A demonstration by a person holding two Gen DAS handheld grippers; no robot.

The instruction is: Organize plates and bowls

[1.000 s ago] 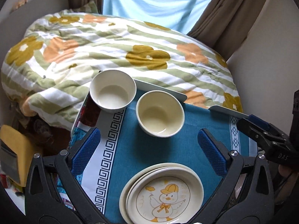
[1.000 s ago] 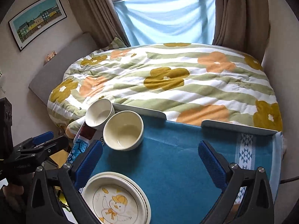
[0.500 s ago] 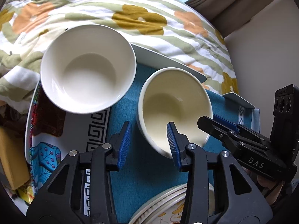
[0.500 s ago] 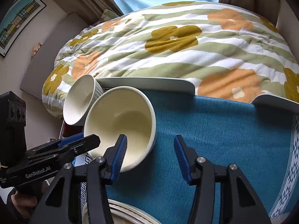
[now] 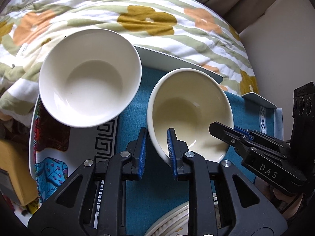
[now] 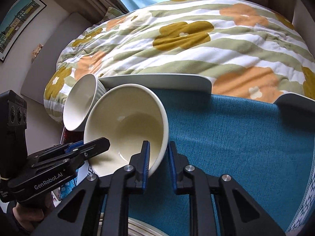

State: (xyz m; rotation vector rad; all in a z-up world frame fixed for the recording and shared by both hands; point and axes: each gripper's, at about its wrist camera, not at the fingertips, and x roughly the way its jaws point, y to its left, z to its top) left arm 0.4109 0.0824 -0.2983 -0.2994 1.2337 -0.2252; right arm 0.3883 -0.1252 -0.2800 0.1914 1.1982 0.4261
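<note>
— What sits farthest left on the blue cloth (image 5: pixel 135 106)?

— A white bowl (image 5: pixel 89 77), upright, partly over the cloth's patterned edge, just beside the cream bowl (image 5: pixel 190 114); whether the two touch I cannot tell.

— And the cream bowl?

— It stands to the right of the white one, and both tools have it. The left gripper (image 5: pixel 156 150) pinches its near-left rim, one blue pad outside the wall and one inside. The right gripper (image 6: pixel 158 160) clamps the near-right rim the same way (inner pad against the cream interior, outer pad on the outside).

— Anything nearer?

— A stack of plates (image 5: pixel 177 223), only its rim showing beneath the left gripper. Behind the table lies a flowered quilt (image 6: pixel 187 45).
</note>
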